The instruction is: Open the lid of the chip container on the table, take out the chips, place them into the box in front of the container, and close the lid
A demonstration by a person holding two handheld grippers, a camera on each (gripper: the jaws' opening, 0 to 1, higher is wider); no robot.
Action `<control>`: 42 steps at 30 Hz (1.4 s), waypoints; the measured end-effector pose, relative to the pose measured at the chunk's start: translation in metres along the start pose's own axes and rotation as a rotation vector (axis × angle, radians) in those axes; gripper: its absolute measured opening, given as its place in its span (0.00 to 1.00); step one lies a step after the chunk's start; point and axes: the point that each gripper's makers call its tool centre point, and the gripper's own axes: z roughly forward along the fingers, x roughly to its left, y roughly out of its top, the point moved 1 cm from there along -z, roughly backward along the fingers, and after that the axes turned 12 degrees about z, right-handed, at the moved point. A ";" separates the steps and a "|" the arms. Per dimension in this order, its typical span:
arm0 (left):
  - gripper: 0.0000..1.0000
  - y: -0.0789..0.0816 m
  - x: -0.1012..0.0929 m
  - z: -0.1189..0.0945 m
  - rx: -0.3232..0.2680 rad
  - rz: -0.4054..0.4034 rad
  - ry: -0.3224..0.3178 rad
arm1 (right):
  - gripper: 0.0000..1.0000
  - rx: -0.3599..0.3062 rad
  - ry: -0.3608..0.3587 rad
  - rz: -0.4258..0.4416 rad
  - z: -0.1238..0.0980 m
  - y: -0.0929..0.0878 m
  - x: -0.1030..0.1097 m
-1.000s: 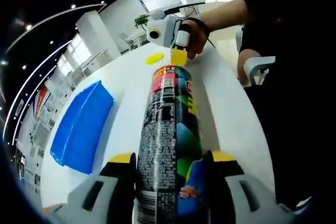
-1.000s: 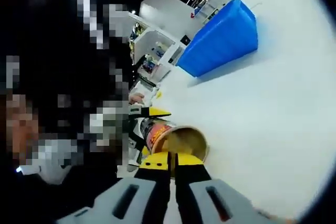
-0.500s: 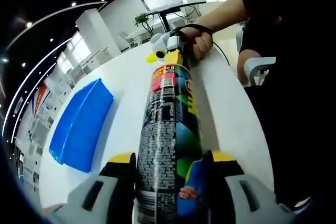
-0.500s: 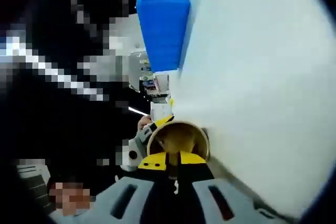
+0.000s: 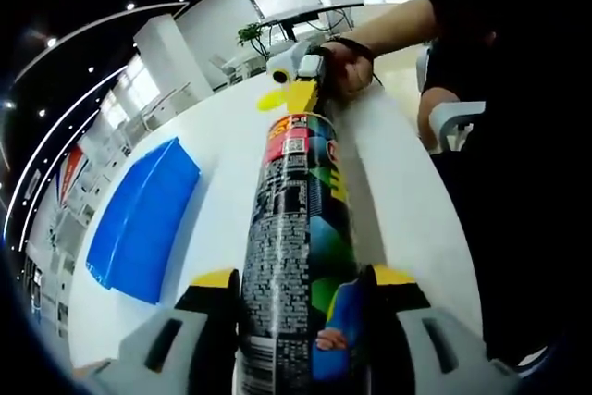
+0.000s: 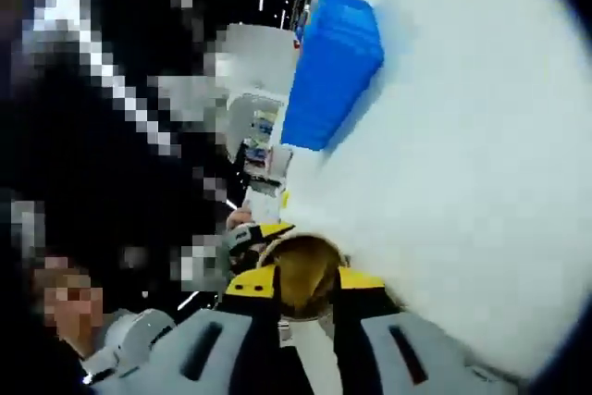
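Chip container [image 5: 298, 238] lies clamped in the left hand-held gripper [image 5: 301, 289] over the white worktop [image 5: 222, 191]. Right hand-held gripper [image 6: 303, 281], jaws parted, sits at its open mouth [image 6: 301, 270]. Blue box [image 5: 141, 219] alongside.

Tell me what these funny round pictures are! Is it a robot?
No robot: a person holds a pincher tool in each hand, and a tiny camera rides on each tool. In the left gripper view, the left gripper squeezes a tall chip container. Far at its top is the right gripper, held by the person's hand. A blue box and something small and yellow lie on the white table. The right gripper view looks straight down into the open chip container, with the jaws spread at its mouth.
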 end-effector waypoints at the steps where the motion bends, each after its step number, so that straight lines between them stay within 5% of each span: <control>1: 0.55 0.000 0.000 0.000 -0.002 0.001 0.002 | 0.12 -0.037 0.009 -0.014 -0.007 0.010 0.003; 3: 0.55 0.000 0.000 0.000 -0.004 0.002 0.002 | 0.17 -0.076 0.080 -0.067 -0.021 0.024 0.014; 6: 0.55 0.001 0.000 0.000 -0.003 -0.001 0.000 | 0.38 -0.069 0.165 -0.179 -0.031 0.024 0.032; 9: 0.55 0.001 0.000 -0.001 -0.005 -0.001 -0.002 | 0.31 -0.008 0.260 -0.247 -0.036 0.009 0.049; 11: 0.55 0.001 0.000 -0.001 -0.004 -0.001 -0.003 | 0.38 0.045 0.296 -0.319 -0.033 -0.008 0.056; 14: 0.55 0.001 0.000 -0.001 -0.004 -0.002 -0.004 | 0.47 0.088 0.253 -0.454 -0.022 -0.023 0.049; 17: 0.55 0.001 0.000 -0.001 -0.004 -0.001 -0.003 | 0.43 0.149 0.192 -0.528 -0.011 -0.036 0.037; 28: 0.55 0.000 0.000 -0.002 -0.004 -0.002 -0.001 | 0.26 0.161 0.230 -0.507 0.003 -0.039 0.047; 32: 0.55 0.001 -0.001 -0.002 -0.005 -0.001 0.000 | 0.18 0.160 0.187 -0.509 0.014 -0.042 0.040; 34: 0.55 0.001 -0.001 -0.002 -0.004 0.000 0.001 | 0.04 0.151 0.104 -0.497 0.018 -0.036 0.027; 35: 0.55 0.002 -0.002 -0.002 -0.013 0.012 -0.005 | 0.04 0.197 0.170 -0.529 0.017 -0.043 0.033; 38: 0.55 0.004 -0.004 -0.002 -0.018 0.017 -0.007 | 0.02 0.208 0.142 -0.596 0.016 -0.045 0.031; 42: 0.55 0.004 -0.005 -0.002 -0.018 0.018 -0.005 | 0.01 0.227 0.101 -0.563 0.016 -0.045 0.031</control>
